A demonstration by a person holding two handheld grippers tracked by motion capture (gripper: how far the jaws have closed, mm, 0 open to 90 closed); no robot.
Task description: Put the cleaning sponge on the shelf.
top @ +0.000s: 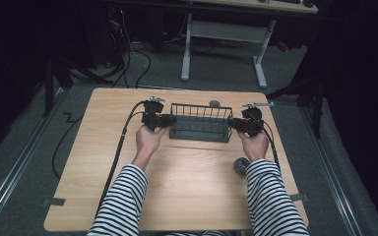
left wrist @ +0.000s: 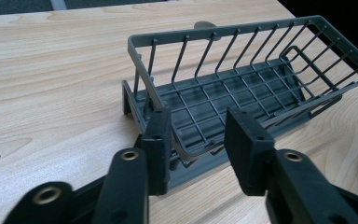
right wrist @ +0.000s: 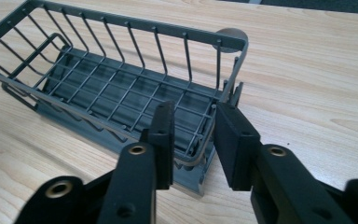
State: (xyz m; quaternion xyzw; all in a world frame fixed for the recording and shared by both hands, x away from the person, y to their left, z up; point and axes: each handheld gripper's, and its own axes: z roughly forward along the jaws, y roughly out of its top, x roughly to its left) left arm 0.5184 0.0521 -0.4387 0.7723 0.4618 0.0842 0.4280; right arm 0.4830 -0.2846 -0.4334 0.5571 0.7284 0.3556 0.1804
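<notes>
The rack (top: 200, 123), a dark grey wire basket on a matching tray, sits on the desk (top: 177, 196) a little beyond its middle, with its long axis running straight across from left to right and its open top facing up. At its left short end is the left tool (top: 171, 119), held level and pointing right along that axis; in the left gripper view (left wrist: 198, 140) its jaws stand partly apart astride the curved end wire of the rack (left wrist: 233, 88), one pad just outside that wire, the other inside over the mesh floor, and whether the pads press on the wire cannot be told. Along the rack's far long side rises the taller row of upright wires, and a small grey disc (top: 214, 103) lies on the desk just behind it. At the right short end is the right tool (top: 230, 123), pointing left along the same axis; in the right gripper view (right wrist: 194, 135) its jaws stand a little closer together, also astride the end wire of the rack (right wrist: 121, 79), and contact is again unclear. A small round grey thing (top: 240, 164) lies on the desk near the right sleeve, well apart from the rack.
</notes>
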